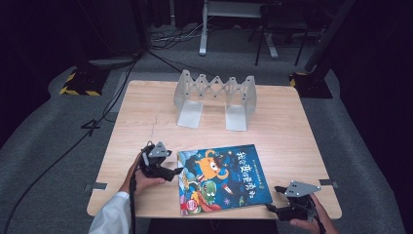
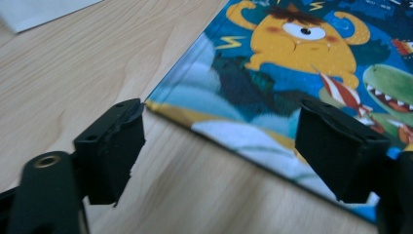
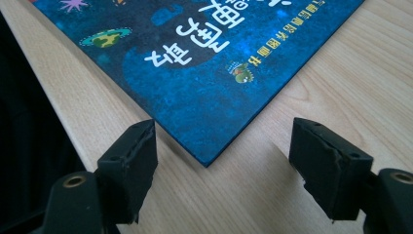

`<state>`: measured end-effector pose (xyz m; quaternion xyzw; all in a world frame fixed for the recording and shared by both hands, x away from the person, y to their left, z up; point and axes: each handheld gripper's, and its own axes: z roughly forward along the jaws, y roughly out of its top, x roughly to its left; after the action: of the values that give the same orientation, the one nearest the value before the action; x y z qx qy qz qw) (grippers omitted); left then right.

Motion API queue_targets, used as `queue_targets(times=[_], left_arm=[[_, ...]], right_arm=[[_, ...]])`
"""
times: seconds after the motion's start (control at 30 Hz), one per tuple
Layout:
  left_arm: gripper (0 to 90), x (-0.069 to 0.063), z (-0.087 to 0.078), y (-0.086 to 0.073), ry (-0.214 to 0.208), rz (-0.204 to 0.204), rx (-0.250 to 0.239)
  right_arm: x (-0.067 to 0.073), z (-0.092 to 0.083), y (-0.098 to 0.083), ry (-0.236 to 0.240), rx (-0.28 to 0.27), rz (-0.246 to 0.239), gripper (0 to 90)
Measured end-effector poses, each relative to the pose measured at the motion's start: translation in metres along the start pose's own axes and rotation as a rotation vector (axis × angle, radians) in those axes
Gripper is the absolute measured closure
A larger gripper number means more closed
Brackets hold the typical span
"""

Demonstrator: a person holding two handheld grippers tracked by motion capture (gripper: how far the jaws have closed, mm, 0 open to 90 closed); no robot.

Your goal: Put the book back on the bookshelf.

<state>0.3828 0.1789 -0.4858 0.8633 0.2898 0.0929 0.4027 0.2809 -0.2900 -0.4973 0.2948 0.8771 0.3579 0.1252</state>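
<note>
The picture book (image 1: 221,178) lies flat on the bench (image 1: 272,122). The left gripper (image 1: 176,171), jaws apart, straddles the book's left edge; the right gripper (image 1: 272,198), jaws apart, faces the book's near right corner.

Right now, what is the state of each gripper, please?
Left gripper: open, holding nothing, jaws astride the book's left edge.
Right gripper: open, holding nothing, the book's corner just ahead of its jaws.
</note>
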Motion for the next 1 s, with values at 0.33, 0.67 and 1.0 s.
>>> queue_targets(times=[0.33,0.67,1.0], left_arm=[[18.3,0.013,0.041,0.024,-0.041,0.009,0.047],[14.3,0.010,0.051,0.027,-0.094,0.014,0.103],[14.7,0.005,0.025,0.006,-0.100,0.020,0.122]], right_arm=[[0.000,0.010,0.007,-0.006,0.008,0.005,21.1],[-0.001,0.013,0.012,0.011,0.024,-0.012,19.4],[-0.011,0.028,0.026,-0.006,-0.003,-0.002,28.6]])
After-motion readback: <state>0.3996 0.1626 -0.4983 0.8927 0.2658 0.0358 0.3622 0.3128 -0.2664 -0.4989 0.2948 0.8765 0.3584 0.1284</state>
